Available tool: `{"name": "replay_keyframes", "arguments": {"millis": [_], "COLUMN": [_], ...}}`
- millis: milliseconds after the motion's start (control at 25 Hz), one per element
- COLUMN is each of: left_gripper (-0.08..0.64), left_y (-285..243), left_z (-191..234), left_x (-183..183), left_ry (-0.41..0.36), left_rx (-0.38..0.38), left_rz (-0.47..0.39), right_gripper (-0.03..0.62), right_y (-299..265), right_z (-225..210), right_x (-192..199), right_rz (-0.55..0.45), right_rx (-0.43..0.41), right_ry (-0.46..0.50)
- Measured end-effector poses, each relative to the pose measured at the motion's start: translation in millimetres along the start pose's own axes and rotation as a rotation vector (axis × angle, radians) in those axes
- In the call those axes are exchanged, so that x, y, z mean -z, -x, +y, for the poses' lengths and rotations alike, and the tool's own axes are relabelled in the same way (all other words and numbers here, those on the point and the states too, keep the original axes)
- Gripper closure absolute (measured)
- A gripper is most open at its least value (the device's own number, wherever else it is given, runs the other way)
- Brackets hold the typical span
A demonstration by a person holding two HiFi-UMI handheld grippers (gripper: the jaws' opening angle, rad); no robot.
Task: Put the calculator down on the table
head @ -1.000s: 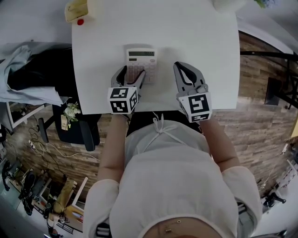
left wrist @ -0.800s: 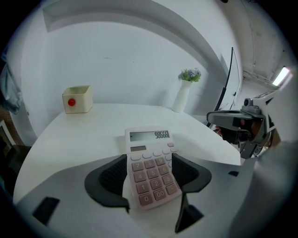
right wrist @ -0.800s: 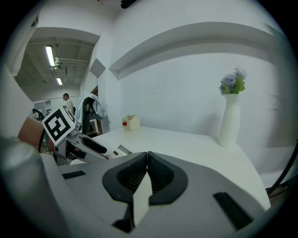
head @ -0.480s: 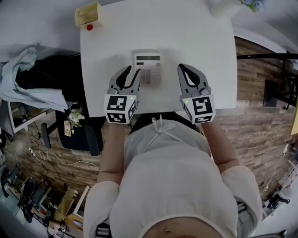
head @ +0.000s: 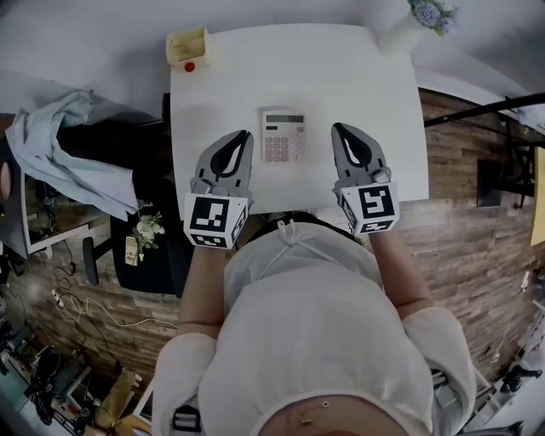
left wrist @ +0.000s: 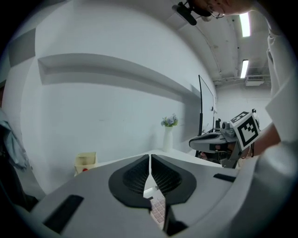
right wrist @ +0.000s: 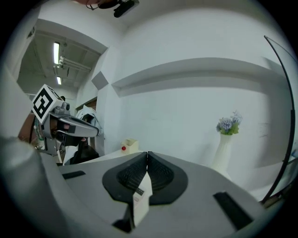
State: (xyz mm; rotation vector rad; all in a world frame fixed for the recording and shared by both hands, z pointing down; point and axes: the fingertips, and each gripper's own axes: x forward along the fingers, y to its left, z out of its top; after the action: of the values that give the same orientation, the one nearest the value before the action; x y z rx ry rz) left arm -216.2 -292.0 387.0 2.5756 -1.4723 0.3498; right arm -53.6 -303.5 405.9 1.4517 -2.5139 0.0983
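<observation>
The pale calculator (head: 283, 136) lies flat on the white table (head: 341, 77), near its front edge, with nothing touching it. My left gripper (head: 247, 136) hovers just left of it; its jaws are closing, the tips meet and nothing is between them. My right gripper (head: 337, 128) hangs just right of the calculator, shut and empty. In the left gripper view the fingertips (left wrist: 150, 160) touch, and calculator keys (left wrist: 158, 210) show below through the gap behind them. The right gripper view shows that gripper's tips (right wrist: 147, 155) together as well.
A yellowish box (head: 189, 47) with a red button stands at the table's far left corner. A white vase with flowers (head: 407, 25) stands at the far right corner. A dark chair draped with pale cloth (head: 60, 145) is left of the table.
The left jaws, open at the calculator before, have shut. Both grippers have lifted away from the table. The calculator stays lying on it.
</observation>
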Motion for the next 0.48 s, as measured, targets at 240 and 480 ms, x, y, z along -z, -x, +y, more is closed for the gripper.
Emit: {"name": "replay_keyframes", "arguments": {"millis": [240, 480], "left_gripper": [0.541, 0.541], "left_y": [35, 57], "left_z": [-2, -2], "left_x": [-45, -69], "left_ry": [-0.046, -0.071], "left_rx": [0.019, 0.009], "left_rz": [-0.107, -0.159], "right_gripper": [0.586, 0.588], "right_y": [20, 35], "right_z": [9, 12], "right_x": [-36, -62], "right_rz": [-0.082, -0.145], "right_rx": [0.023, 0.018], "right_ry": [0.027, 0.051]}}
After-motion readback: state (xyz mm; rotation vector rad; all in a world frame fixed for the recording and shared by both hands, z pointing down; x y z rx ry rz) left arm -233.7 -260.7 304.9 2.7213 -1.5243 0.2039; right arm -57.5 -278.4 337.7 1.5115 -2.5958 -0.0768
